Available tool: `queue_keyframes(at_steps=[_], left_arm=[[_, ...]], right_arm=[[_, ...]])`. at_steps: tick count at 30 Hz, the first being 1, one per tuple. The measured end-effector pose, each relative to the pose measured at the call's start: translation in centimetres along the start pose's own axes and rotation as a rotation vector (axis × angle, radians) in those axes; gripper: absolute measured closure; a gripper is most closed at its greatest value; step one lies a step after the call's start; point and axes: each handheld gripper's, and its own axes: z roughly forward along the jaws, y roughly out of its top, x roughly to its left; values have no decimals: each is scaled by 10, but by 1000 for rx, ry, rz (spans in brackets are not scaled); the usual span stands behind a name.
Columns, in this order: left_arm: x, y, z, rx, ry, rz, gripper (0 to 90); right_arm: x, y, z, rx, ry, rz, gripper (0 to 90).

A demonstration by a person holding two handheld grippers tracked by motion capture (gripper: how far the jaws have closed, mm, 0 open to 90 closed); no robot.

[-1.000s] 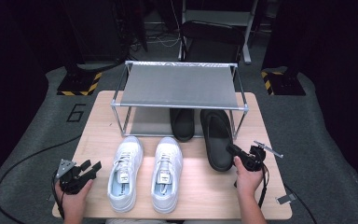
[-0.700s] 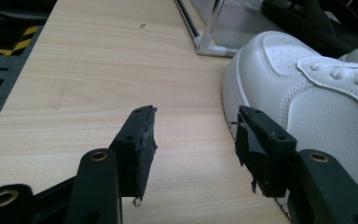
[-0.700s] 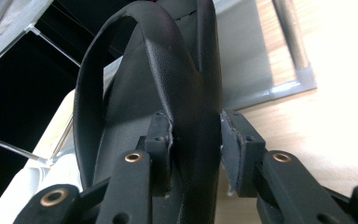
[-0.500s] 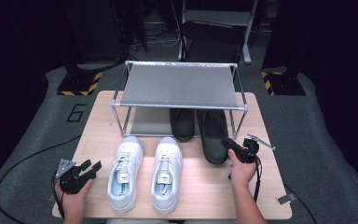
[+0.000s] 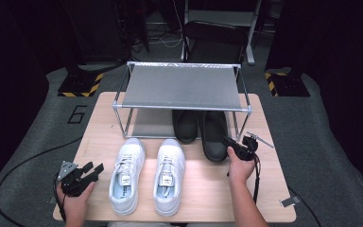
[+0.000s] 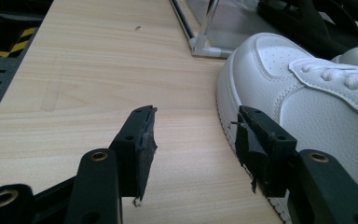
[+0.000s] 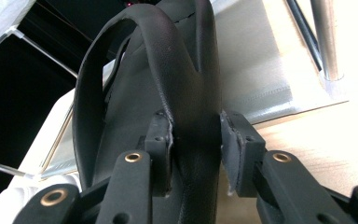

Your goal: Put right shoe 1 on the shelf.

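Note:
A metal shoe rack stands at the back of the wooden table. Two black shoes sit partly under it. My right gripper is shut on the heel of the right black shoe; in the right gripper view the gripper has a pad on each side of the shoe's heel wall. The other black shoe lies beside it. Two white sneakers stand in front. My left gripper rests open at the front left, empty, and in its own view it sits just left of a white sneaker.
The rack's front left foot stands on the table ahead of the left gripper. A grey mat lies under the rack's lower level. A bit of tape sticks to the table's front right corner. A dark chair stands behind the rack.
My right gripper has slid the right black shoe away from me, farther under the rack, next to the other black shoe. The left gripper has stayed put.

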Motion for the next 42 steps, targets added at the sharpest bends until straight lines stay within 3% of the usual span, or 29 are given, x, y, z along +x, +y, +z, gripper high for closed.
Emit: queue_keyframes(at_steps=[1,26,37,41,42], left_arm=[[0,0,-1,11,-3,0,471],[1,0,-1,18,-4,5,472],[1,-1,-1,14,-4,6,472],[1,-1,-2,17,-4,-2,472],[1,-2,-2,13,-2,-7,472]], right_arm=[[0,1,2,-7,-2,18,657],[-5,4,18,-33,-33,53,657],[-1,11,35,-38,-57,22,656],[0,16,45,-40,-73,-20,655],[1,17,46,-39,-77,-4,655]])
